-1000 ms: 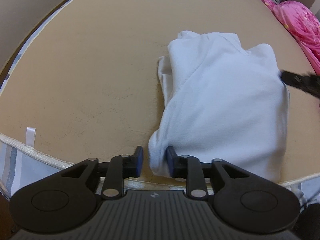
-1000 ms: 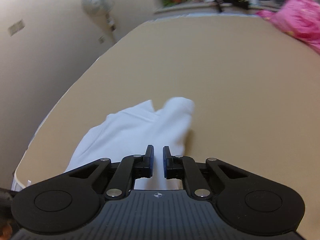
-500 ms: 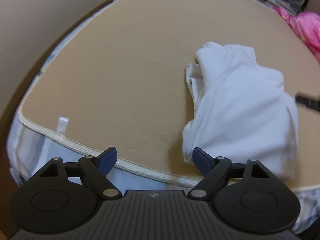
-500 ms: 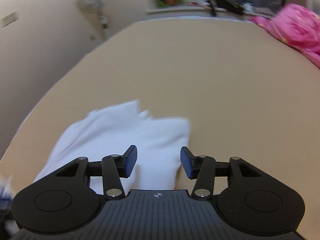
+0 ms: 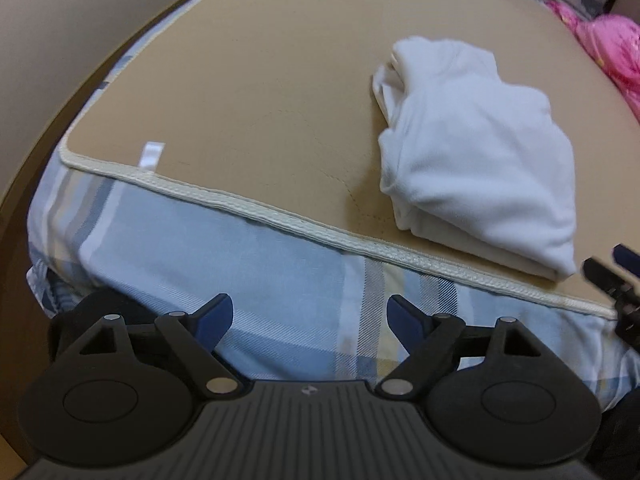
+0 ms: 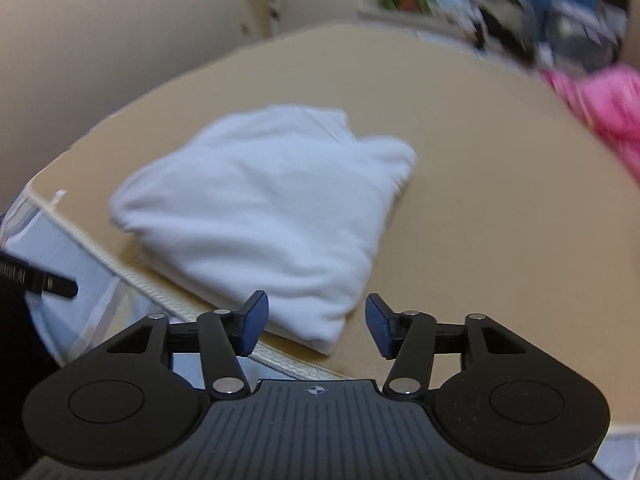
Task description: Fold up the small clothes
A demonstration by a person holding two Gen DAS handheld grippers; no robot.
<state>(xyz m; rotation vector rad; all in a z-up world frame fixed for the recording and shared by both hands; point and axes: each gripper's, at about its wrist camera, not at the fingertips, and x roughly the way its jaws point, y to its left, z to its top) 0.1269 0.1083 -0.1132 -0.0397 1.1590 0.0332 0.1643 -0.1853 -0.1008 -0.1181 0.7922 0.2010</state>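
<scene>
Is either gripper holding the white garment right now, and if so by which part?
Neither. The left gripper, its jaws closing, and the right gripper, its jaws opening, are empty; the folded white garment lies free on the tan mat.

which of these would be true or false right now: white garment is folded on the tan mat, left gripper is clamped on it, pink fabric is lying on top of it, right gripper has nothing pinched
1. The white garment lies folded on the tan mat. True.
2. The left gripper is clamped on the garment. False: its jaws stand wide, closing slightly, with nothing between them, over the striped sheet.
3. The pink fabric lies on top of the garment. False: it sits apart, at the mat's far right.
4. The right gripper pinches nothing. True: its jaws are opening and its pads are clear of the garment's near corner.
</scene>
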